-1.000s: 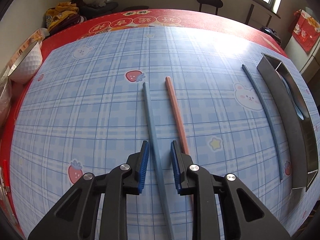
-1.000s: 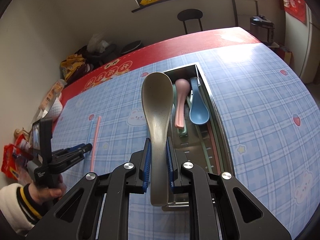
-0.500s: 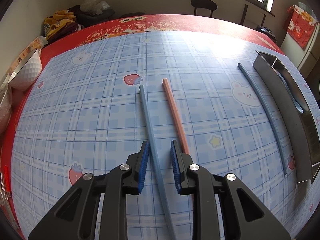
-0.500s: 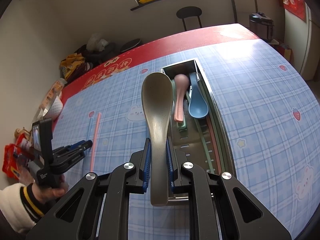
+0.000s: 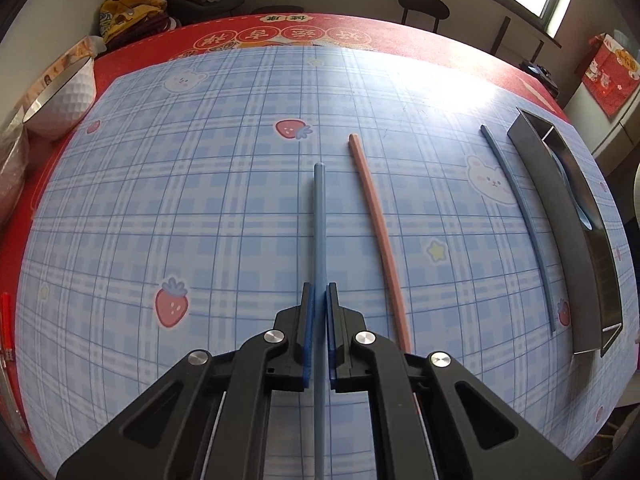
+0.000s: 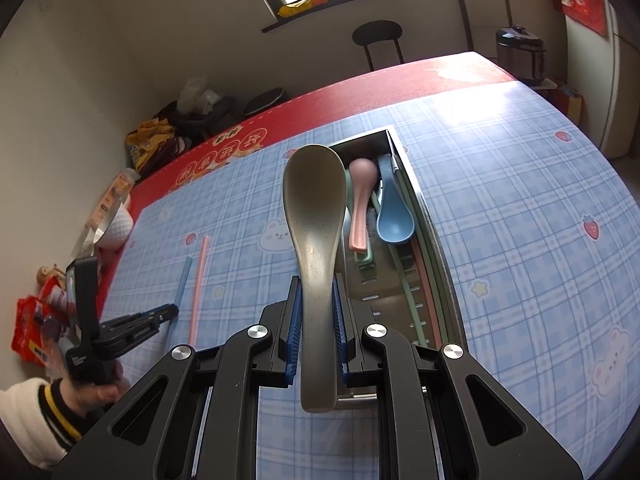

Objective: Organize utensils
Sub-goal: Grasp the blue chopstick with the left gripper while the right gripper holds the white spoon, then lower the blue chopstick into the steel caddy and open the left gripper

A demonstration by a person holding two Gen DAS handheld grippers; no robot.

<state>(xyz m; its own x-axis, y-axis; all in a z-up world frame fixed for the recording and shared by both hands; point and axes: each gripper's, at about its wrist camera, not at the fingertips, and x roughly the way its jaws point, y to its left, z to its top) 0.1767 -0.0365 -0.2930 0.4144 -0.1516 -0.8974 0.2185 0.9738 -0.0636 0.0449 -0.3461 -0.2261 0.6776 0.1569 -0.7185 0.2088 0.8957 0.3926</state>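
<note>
My left gripper (image 5: 320, 292) is shut on a blue chopstick (image 5: 319, 216) that points straight ahead over the blue plaid mat. A pink chopstick (image 5: 380, 232) lies just to its right, and a second blue chopstick (image 5: 520, 216) lies beside the metal utensil tray (image 5: 568, 216). My right gripper (image 6: 316, 284) is shut on a grey-green spoon (image 6: 314, 208), held above the near left edge of the tray (image 6: 436, 240). The tray holds a pink spoon (image 6: 360, 196), a blue spoon (image 6: 394, 216) and several chopsticks. The left gripper also shows in the right wrist view (image 6: 168, 312).
A white bowl (image 5: 64, 100) stands at the mat's far left edge on the red tablecloth (image 5: 360, 36). Snack packets (image 6: 36, 320) lie off the left side. A dark stool (image 6: 378, 34) and a rice cooker (image 6: 520, 56) stand beyond the table.
My left gripper has closed on the blue chopstick and lined it up straight ahead. My right gripper holds the spoon as before, slightly shifted over the tray.
</note>
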